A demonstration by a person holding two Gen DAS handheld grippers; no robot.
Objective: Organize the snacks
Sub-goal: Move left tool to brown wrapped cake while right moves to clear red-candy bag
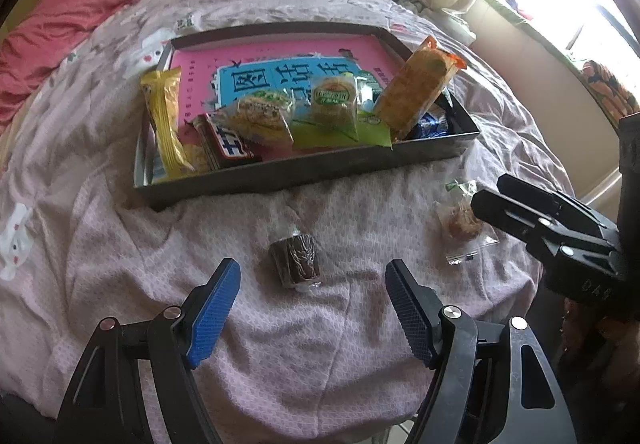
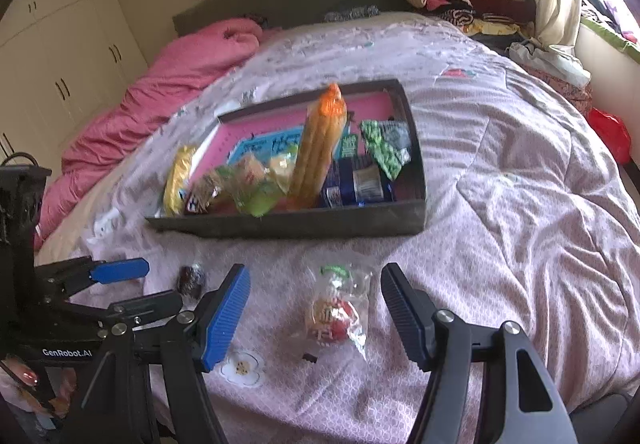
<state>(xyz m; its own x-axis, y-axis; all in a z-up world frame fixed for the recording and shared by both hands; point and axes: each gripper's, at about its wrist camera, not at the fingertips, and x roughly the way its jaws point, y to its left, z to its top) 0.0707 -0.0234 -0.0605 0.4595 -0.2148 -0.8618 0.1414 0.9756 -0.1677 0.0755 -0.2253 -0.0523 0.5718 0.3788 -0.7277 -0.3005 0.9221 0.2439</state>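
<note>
Most snacks already lie in the dark tray [image 1: 304, 169] at frame centre. Two remain on the quilt [image 1: 100, 252] below it: a brown roll [image 1: 296, 260] between the open, empty left gripper [image 1: 312, 308] and a clear-wrapped sweet [image 2: 336, 314] between the open, empty right gripper [image 2: 316, 312].

Wrapped snacks [image 1: 280, 115] are held in a tray [image 1: 304, 167] on the quilt [image 1: 120, 244]; two wrapped sweets [image 1: 296, 264] are laid before it.
</note>
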